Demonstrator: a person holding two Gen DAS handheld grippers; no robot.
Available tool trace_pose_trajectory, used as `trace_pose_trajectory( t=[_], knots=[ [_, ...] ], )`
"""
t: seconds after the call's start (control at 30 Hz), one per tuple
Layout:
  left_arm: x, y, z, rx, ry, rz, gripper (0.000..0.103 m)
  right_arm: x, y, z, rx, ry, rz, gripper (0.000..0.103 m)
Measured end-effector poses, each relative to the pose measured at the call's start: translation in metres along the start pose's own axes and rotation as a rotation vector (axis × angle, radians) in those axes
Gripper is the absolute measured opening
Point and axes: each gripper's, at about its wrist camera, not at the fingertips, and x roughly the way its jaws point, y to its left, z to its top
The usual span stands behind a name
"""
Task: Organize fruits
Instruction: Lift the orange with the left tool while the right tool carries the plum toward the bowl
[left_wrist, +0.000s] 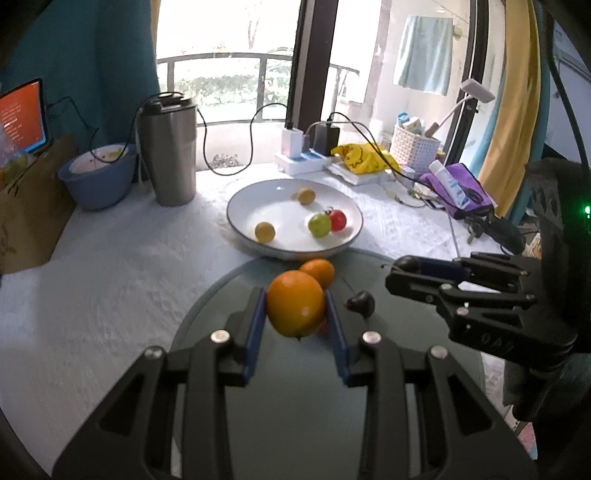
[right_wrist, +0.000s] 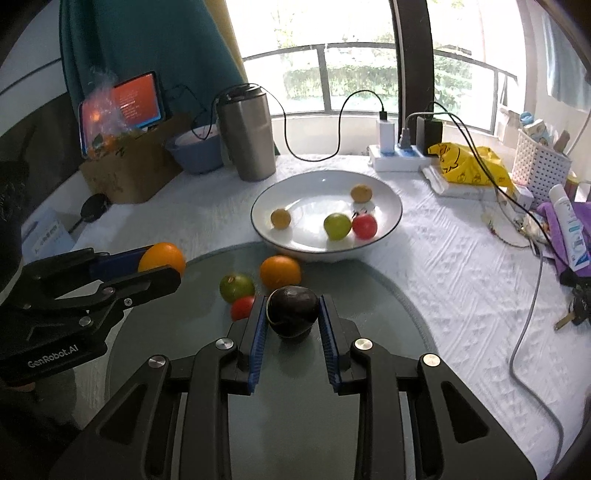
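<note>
Behind everything we see a tall window with a curved balcony rail and teal curtains. Below it our desk is spread with a white textured cloth, and a round grey-green glass mat lies on the near part of it.

At the back stands a tall steel travel tumbler, with a blue plastic bowl just beside it and a brown cardboard box carrying a lit tablet. To the right are a white power strip, a yellow plastic bag and a white lattice basket.

A wide white ceramic bowl with a dark rim sits at the far edge of the mat. It holds two small yellow-brown fruits, well apart, and a green round fruit touching a red one.

Our left gripper is closed on a large orange, its blue pads pressing both sides, the fruit lifted clear of the mat. Our right gripper is clamped the same way on a dark, almost black round fruit.

On the mat rest a second orange, a green-and-reddish fruit near it and a small red fruit just beside the right gripper's left finger.
</note>
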Motion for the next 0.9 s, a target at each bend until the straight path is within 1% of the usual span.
trace_pose_trajectory(
  t=[0.27,0.43,0.9],
  knots=[
    [0.016,0.002,0.018,0.009,-0.001,-0.005,0.034,0.005,-0.013,0.019,-0.004,-0.015,-0.004,0.029],
    [0.030,0.008,0.027,0.007,0.002,-0.004,0.034,0.015,-0.020,0.030,0.000,-0.017,-0.002,0.029],
    [0.078,0.025,0.053,0.003,0.022,0.009,0.034,0.054,-0.035,0.052,0.008,0.008,0.014,0.029]
  ],
)
